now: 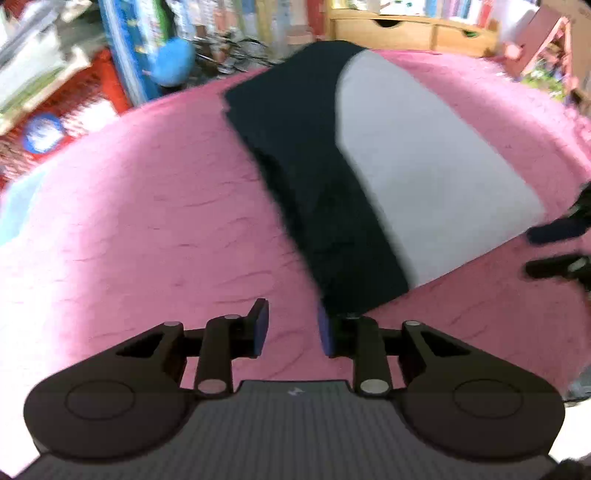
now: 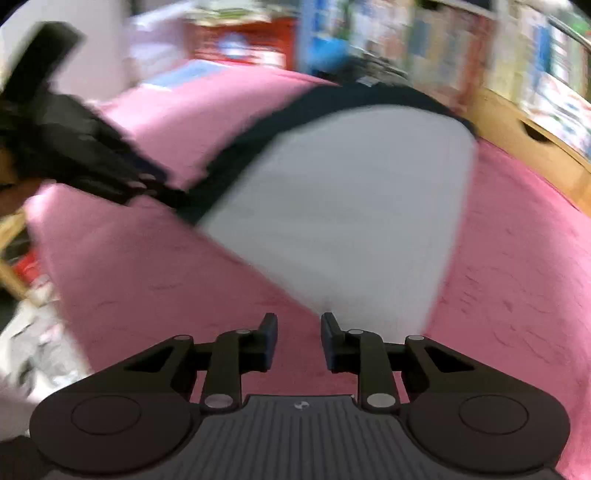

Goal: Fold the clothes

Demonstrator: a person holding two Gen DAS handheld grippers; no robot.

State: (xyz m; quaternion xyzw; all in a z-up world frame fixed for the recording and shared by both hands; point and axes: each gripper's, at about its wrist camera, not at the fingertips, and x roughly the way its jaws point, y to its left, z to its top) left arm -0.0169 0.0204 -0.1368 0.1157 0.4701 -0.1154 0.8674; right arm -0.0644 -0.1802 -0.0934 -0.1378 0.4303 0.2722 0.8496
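A folded garment lies flat on the pink cloth (image 1: 147, 221). It has a grey panel (image 1: 424, 166) and a dark navy part (image 1: 306, 166) along its left side. My left gripper (image 1: 291, 328) is open and empty, just in front of the navy part's near corner. My right gripper (image 2: 298, 339) is open and empty at the near corner of the grey panel (image 2: 351, 203). The navy part (image 2: 258, 129) shows at the far left edge there. The right gripper's fingers (image 1: 554, 266) appear at the right edge of the left wrist view; the left gripper (image 2: 92, 158) shows in the right wrist view.
The pink cloth (image 2: 147, 277) covers the whole work surface. Behind it stand a wooden drawer unit (image 1: 406, 29), shelves of books and boxes, and a blue ball (image 1: 173, 62). Both views are motion-blurred.
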